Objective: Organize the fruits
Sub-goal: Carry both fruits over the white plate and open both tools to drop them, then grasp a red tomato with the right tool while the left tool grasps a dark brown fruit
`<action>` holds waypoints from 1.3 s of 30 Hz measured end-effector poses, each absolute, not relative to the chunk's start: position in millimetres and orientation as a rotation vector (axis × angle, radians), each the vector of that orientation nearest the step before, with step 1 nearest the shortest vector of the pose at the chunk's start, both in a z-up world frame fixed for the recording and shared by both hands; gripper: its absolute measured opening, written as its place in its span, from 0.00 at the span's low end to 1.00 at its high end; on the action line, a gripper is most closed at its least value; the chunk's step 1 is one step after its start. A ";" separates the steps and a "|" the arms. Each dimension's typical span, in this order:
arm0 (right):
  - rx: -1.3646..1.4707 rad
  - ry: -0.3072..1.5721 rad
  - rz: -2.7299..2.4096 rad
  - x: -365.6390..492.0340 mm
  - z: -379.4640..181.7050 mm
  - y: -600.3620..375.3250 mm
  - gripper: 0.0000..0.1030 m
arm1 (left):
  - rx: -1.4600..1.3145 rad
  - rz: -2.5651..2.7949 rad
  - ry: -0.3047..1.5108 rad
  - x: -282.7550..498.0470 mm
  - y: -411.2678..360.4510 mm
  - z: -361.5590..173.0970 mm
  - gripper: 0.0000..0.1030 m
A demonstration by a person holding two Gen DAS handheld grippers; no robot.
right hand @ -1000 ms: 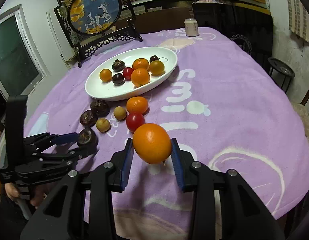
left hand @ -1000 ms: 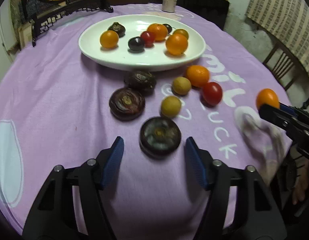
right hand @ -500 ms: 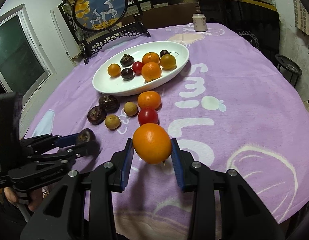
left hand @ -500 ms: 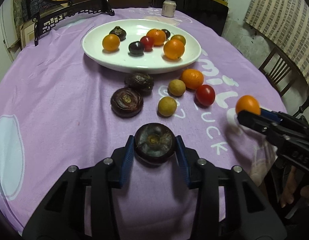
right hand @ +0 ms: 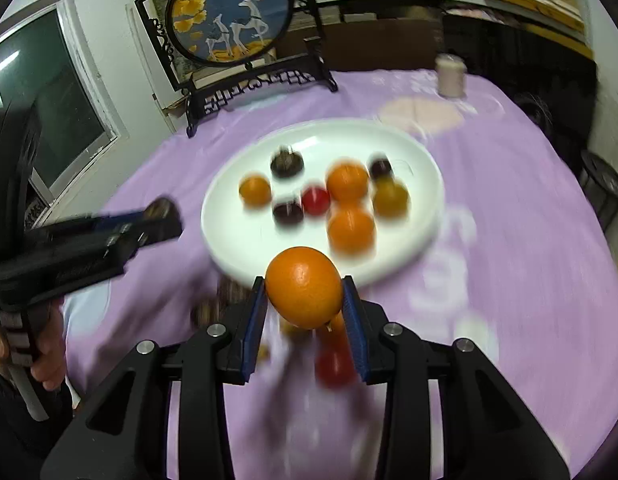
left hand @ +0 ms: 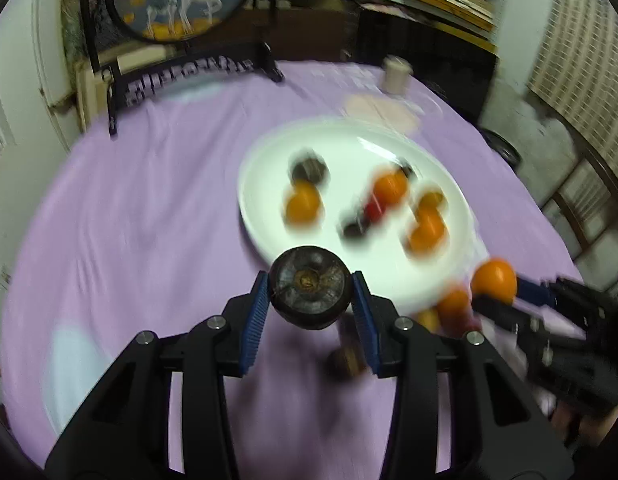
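Carrying two fruits to the white plate (right hand: 425, 224) at once; left gripper (left hand: 309, 300) clamped on the dark, flattened fruit (left hand: 307, 293), blue pads pressed to both flanks, stem scar facing the camera; right gripper (right hand: 304, 292) clamped on the large orange (right hand: 303, 286), pads at its widest part. Both loads lifted clear of the purple cloth (right hand: 529, 240) and hanging just short of the plate's near rim; much blur across the scene, so fine detail on the plate uncertain. On the plate, several oranges, a red fruit (right hand: 316, 201), a yellowish one (right hand: 390, 198) and a few dark ones, bunched toward the middle and far side; bare white left along the near edge and the left part. Below the right gripper, more loose fruit on the cloth, blurred, waiting. Best done by slowing before the rim, bringing each fruit low over a bare patch, and parting the pads only once the fruit rests on the plate; otherwise likely to roll, the orange especially, and knock its neighbours. Worth keeping the two grippers well apart at release, the dark fruit to the left patch beside the other dark one (left hand: 309, 170), the orange nearer the oranges. Worth clearing the rim on the way in, since a nudge would probably shift the plate on the cloth.
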State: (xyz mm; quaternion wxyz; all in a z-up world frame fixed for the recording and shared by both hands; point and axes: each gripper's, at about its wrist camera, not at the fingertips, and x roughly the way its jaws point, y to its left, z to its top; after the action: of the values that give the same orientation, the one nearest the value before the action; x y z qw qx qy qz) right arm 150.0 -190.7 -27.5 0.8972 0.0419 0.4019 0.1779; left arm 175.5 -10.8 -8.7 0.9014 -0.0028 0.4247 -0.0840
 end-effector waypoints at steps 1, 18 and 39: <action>0.070 0.832 0.363 166.2 -24.9 -186.5 0.37 | -0.011 -0.169 0.882 192.2 -13.1 -4.4 0.40; 0.054 0.920 0.321 253.6 -55.3 -180.3 0.49 | -0.062 -0.192 1.046 305.3 -40.3 -49.7 0.46; 0.061 0.857 0.292 80.0 -38.5 -198.2 0.64 | -0.092 -0.182 0.884 92.8 4.8 -34.1 0.83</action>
State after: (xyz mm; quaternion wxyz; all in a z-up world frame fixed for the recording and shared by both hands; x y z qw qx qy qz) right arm 80.0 -198.2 -38.5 0.8989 0.0295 0.4138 0.1409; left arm 92.8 4.8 -34.1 0.8989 -0.0446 0.4269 -0.0881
